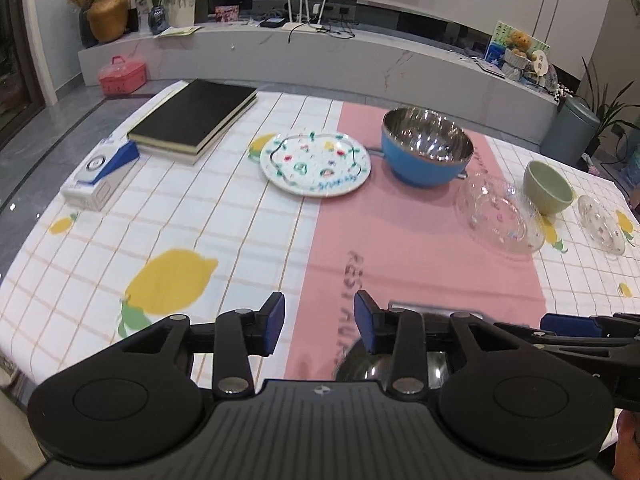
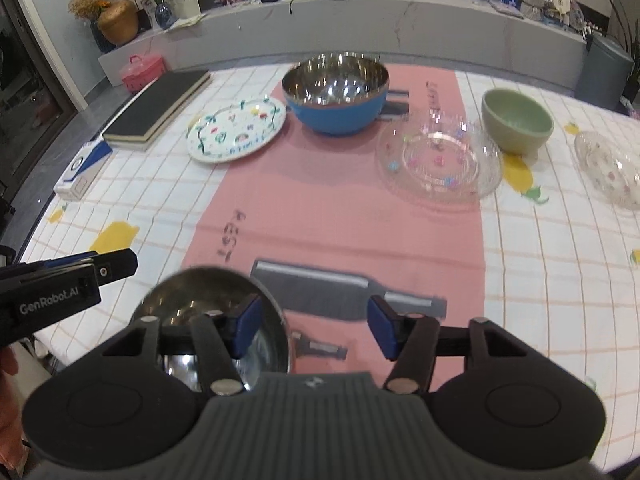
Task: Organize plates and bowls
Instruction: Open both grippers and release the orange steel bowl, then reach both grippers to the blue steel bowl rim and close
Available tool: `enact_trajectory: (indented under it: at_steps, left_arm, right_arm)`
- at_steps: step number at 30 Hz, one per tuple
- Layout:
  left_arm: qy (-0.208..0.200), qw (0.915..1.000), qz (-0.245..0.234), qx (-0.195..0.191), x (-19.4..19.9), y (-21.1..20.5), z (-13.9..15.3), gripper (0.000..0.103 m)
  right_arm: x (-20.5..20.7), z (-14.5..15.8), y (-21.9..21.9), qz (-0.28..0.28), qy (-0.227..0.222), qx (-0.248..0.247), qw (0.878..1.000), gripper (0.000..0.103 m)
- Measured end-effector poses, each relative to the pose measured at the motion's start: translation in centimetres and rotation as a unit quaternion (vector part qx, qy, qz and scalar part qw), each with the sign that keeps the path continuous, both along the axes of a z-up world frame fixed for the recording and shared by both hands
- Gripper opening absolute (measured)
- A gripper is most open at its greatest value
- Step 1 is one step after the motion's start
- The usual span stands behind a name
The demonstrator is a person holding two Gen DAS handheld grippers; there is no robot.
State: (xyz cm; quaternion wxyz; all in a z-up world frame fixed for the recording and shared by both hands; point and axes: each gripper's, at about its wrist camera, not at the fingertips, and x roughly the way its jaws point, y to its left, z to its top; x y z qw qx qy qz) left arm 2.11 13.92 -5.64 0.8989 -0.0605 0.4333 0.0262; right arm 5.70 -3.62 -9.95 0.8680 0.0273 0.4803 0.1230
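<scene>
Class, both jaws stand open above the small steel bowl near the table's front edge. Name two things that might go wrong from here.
1. The small steel bowl sits close to the table's near edge, under the right gripper; a careless nudge might push it off.
2. The clear glass plate is hard to see against the pink cloth and lies close beside the green bowl; reaching for either might knock the other.

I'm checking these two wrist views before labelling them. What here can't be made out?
- Small steel bowl: in the right wrist view the right tongs cover its near side; in the left wrist view the left tongs hide nearly all of it.
- Words on the pink mat: blurred, partly covered by the blue bowl.
- Writing on the painted plate: too small.
- Small glass dish: cut by the right edge.
</scene>
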Motion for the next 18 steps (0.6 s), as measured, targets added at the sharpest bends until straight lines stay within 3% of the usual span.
enact_trajectory:
  at_steps: [9, 18]
  left_arm:
    - [-0.010, 0.9991, -0.035, -0.024, 4.6, -0.1, 1.4, 0.071]
    - [-0.020, 0.9947, -0.092, -0.042, 11.7, -1.9, 2.4, 0.072]
  right_arm:
    - [4.4, 1.3, -0.7, -0.014, -0.041, -0.007, 0.999, 0.077]
    - [12.0, 2.2, -2.2, -0.039, -0.046, 0.003, 0.998, 0.078]
